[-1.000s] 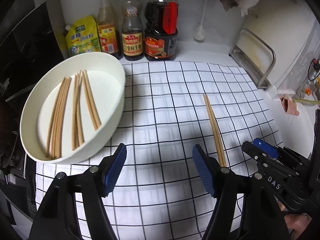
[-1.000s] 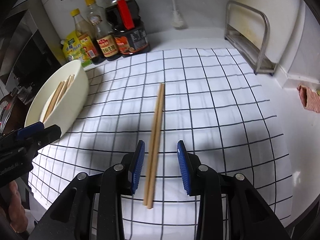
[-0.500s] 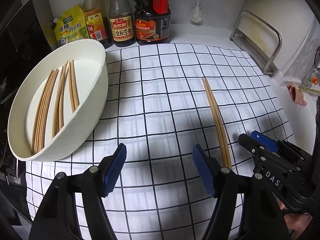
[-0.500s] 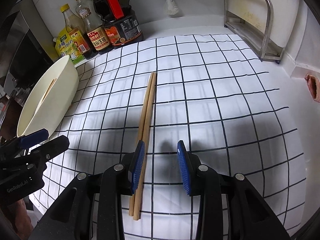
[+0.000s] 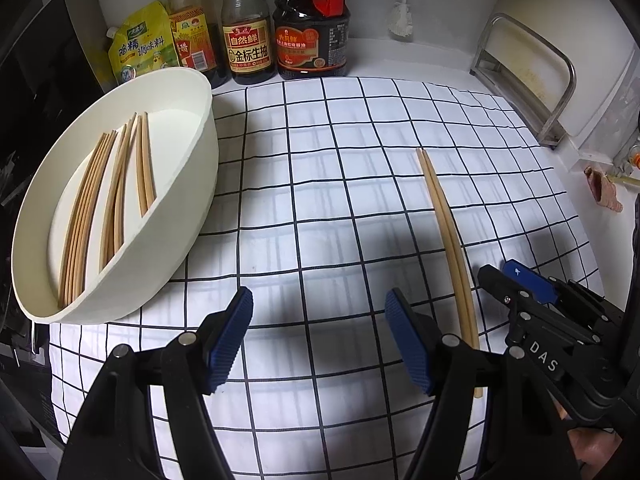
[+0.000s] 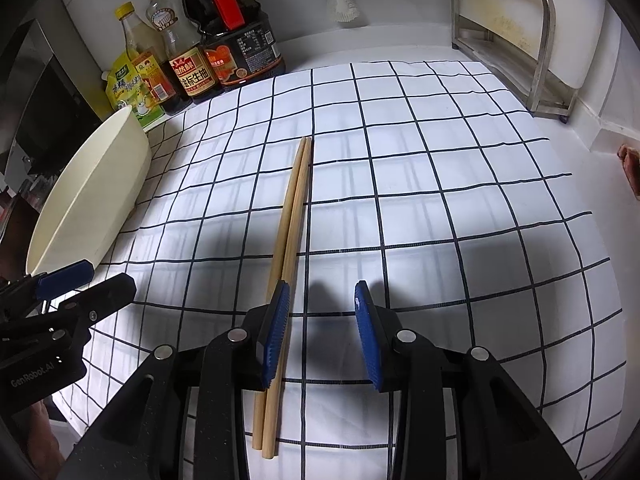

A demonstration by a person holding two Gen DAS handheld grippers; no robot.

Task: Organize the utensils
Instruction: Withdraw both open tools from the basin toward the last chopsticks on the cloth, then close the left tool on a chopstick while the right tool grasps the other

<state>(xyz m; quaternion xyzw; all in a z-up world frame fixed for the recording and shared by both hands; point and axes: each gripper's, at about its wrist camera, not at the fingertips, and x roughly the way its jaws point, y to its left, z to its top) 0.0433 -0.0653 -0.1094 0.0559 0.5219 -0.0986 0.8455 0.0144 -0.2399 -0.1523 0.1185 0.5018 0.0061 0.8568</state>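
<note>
A pair of chopsticks point(image 6: 289, 236) is laid on the checked cloth point(image 6: 440, 200), well apart from the white tub point(image 5: 168, 216) where more chopsticks point(image 5: 104, 200) are kept. The right gripper point(image 6: 320, 328) is held partly open with nothing gripped, its left pad point(image 6: 276, 332) just over the pair. The left gripper point(image 5: 318, 336) is held wide open over bare cloth, and nothing is gripped.

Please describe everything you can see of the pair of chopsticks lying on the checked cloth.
The pair of chopsticks is two long, slim, pale sticks that look like wood or bamboo. They lie flat and side by side on the checked cloth, touching along their length, apart from the white basin. The right gripper is open at their near end, one pad over them.
</note>
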